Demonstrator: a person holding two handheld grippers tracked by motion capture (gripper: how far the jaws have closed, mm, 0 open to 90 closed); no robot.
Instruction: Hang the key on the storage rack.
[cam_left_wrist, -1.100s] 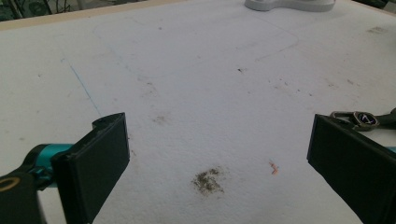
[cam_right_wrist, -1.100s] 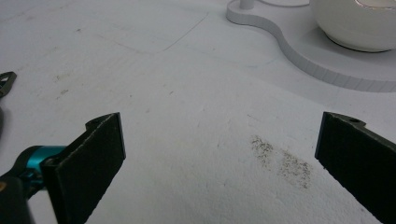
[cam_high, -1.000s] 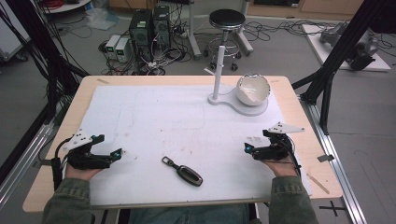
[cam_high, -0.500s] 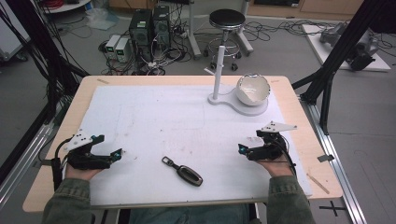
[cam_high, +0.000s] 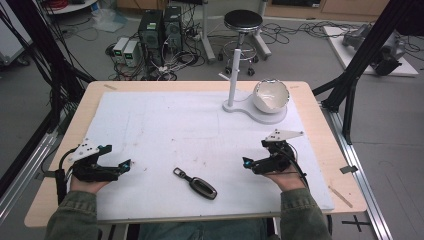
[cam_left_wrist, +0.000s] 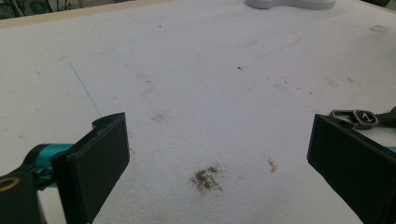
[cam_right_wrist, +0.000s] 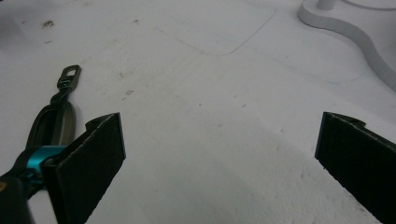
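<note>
A dark car key fob (cam_high: 196, 183) with a metal clip lies on the white mat near the table's front middle. My left gripper (cam_high: 124, 165) rests low at the front left, open, with nothing between its jaws; the fob's clip (cam_left_wrist: 359, 116) shows just past its right jaw. My right gripper (cam_high: 248, 162) stands open at the front right, pointing left toward the fob, a short way from it. In the right gripper view the fob (cam_right_wrist: 53, 119) lies behind the left jaw, its clip end pointing away.
A white stand (cam_high: 247, 109) with an upright post and a cracked white bowl-shaped shell (cam_high: 271, 95) sits at the mat's back right; its base (cam_right_wrist: 345, 32) shows in the right gripper view. The white mat (cam_high: 175, 130) covers most of the wooden table (cam_high: 320, 130).
My right gripper has slid toward the front and a little left, closer to the fob. The left gripper has barely shifted. The fob has not moved.
</note>
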